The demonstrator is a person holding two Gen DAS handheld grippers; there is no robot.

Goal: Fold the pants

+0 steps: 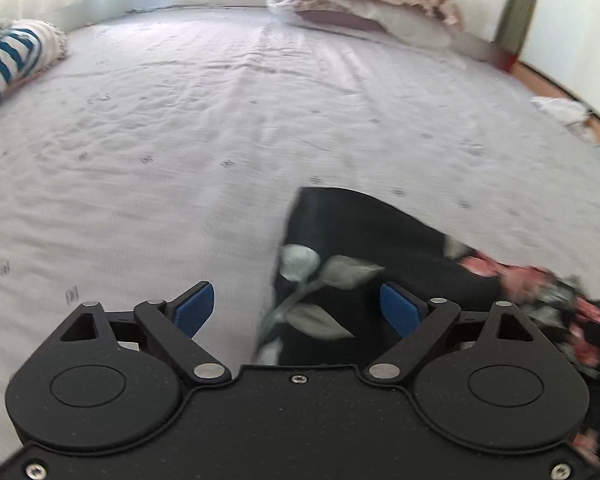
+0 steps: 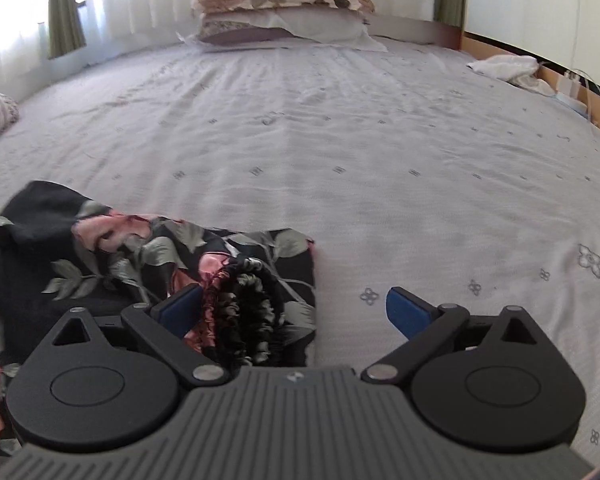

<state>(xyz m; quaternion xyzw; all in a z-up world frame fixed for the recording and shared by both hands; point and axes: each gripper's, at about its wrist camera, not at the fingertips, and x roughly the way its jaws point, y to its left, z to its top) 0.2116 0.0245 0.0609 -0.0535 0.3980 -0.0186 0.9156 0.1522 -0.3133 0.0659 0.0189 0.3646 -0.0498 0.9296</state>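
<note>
The pants (image 1: 360, 240) are black with pink flowers and grey-green leaves, and they lie bunched in a folded heap on the pale bed sheet (image 1: 180, 120). In the left wrist view their left edge runs up between the blue pads of my left gripper (image 1: 296, 292), which is open and hovers over them without pinching. In the right wrist view the pants (image 2: 140, 248) fill the lower left, and the gathered waistband (image 2: 248, 304) lies just inside the left pad. My right gripper (image 2: 294, 293) is wide open, with its right finger over bare sheet (image 2: 420, 200).
Two stacked pillows (image 2: 284, 4) lie at the head of the bed before white curtains. A blue-striped rolled cloth (image 1: 8, 60) sits at the left edge. A white crumpled cloth (image 2: 504, 68) lies by the wooden bed frame on the right.
</note>
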